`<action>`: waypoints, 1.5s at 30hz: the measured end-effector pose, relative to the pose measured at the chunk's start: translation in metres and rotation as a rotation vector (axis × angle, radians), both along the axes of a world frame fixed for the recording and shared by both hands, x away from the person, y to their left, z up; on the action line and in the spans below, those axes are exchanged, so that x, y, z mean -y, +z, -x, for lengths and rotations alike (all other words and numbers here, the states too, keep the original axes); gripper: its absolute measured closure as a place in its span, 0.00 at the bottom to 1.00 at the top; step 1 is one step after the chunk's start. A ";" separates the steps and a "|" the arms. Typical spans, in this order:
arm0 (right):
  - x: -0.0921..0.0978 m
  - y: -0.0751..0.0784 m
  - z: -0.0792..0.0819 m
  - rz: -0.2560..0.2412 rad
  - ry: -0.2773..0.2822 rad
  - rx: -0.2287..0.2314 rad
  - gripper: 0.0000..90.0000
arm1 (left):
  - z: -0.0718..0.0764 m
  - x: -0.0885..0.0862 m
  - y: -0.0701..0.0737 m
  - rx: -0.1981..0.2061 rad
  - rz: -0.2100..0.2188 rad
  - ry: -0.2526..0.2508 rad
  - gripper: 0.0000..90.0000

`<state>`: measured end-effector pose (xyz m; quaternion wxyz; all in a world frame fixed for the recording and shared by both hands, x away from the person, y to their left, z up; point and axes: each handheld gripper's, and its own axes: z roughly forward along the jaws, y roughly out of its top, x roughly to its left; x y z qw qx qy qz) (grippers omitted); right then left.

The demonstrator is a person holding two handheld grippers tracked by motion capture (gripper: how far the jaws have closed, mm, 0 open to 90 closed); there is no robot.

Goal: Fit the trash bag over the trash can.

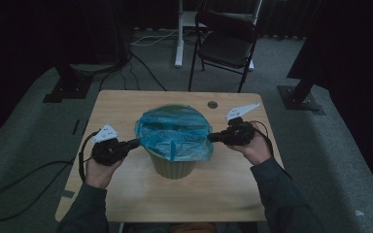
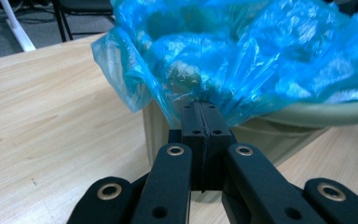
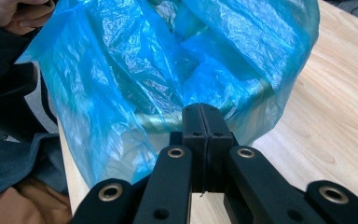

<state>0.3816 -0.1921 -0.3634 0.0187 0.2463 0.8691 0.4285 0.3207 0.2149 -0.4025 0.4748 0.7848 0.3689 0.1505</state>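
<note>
Left gripper (image 1: 135,142) is pinching the blue bin liner (image 1: 175,130) at the bin's (image 1: 173,166) left rim, jaws clamped together. Right gripper (image 1: 212,137) is gripping the liner's right edge likewise, bin sitting on the table (image 1: 126,104).

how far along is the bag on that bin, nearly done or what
Done: the blue bag sits inside the bin, with its edge already folded over the near rim. In hand: the left hand-held gripper and right hand-held gripper are each shut on the plastic at opposite sides. Left: the film looks bunched and loose, so it probably needs spreading and pulling down around the rim.
</note>
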 end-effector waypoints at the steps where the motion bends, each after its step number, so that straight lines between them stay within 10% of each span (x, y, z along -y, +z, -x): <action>1: 0.001 -0.001 0.001 0.002 -0.002 -0.005 1.00 | 0.000 0.001 -0.001 -0.002 -0.003 -0.002 1.00; 29: -0.005 -0.034 -0.007 0.109 0.007 -0.088 1.00 | 0.004 0.010 -0.008 -0.019 -0.005 -0.037 1.00; 45: -0.011 -0.018 0.008 0.069 0.045 -0.035 1.00 | -0.008 0.019 -0.037 -0.104 -0.083 -0.029 1.00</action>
